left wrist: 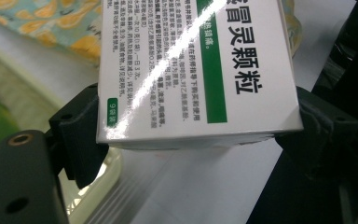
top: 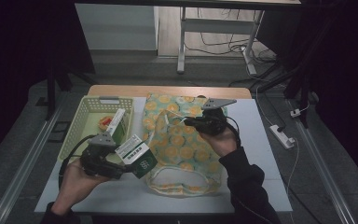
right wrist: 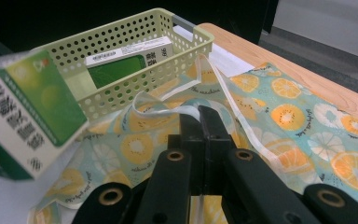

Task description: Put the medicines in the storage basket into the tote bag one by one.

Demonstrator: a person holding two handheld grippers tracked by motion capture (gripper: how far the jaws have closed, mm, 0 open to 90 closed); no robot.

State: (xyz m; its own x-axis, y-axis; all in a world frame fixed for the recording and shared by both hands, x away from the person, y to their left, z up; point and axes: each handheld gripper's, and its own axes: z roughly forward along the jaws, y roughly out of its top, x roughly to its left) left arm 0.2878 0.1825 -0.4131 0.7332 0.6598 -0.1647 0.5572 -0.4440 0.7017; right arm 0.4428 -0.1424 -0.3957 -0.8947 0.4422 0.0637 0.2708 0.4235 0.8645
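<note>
My left gripper (top: 128,163) is shut on a white and green medicine box (top: 138,156), held tilted above the table between the basket and the bag. In the left gripper view the box (left wrist: 191,70) sits across both jaws, whose pads press on its sides. My right gripper (top: 189,122) rests over a fruit-print cloth bag (top: 182,147). In the right gripper view its jaws (right wrist: 200,122) are shut on the bag's white strap (right wrist: 168,112), with the held box (right wrist: 23,112) at the left. The bag's mouth (top: 182,179) faces the near edge.
A pale yellow-green perforated basket (top: 87,116) stands at the table's left and holds another green and white box (top: 117,123) and a small red-orange item (top: 105,122). The same basket (right wrist: 121,93) is in the right gripper view. A table frame and cables stand on the floor beyond.
</note>
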